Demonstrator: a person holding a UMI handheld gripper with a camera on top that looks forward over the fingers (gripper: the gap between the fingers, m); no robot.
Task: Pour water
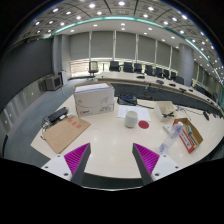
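Fingers (78, 158) of the gripper (113, 160), at the bottom of the frame, stand wide apart and hold nothing, with only bare table (108, 143) between the two magenta pads. Ahead of them, at frame centre, a white cup (131, 119) stands upright on the table, well apart from the fingertips; it appears plain and cylindrical, and whether it holds water cannot be seen. Just right of it lies a small red disc (144, 125). At the right sit a clear, bottle-like item (170, 134) and a colourful packet (186, 136); their details are too small to tell. A brown envelope (66, 132) lies at the left, and a white box (94, 98) stands beyond the cup, with chairs (130, 68) along the far wall. Likely risks: a long reach could end off-centre and tip the light cup; a grip set too high or too loose could let the vessel slip or spill onto the nearby papers.
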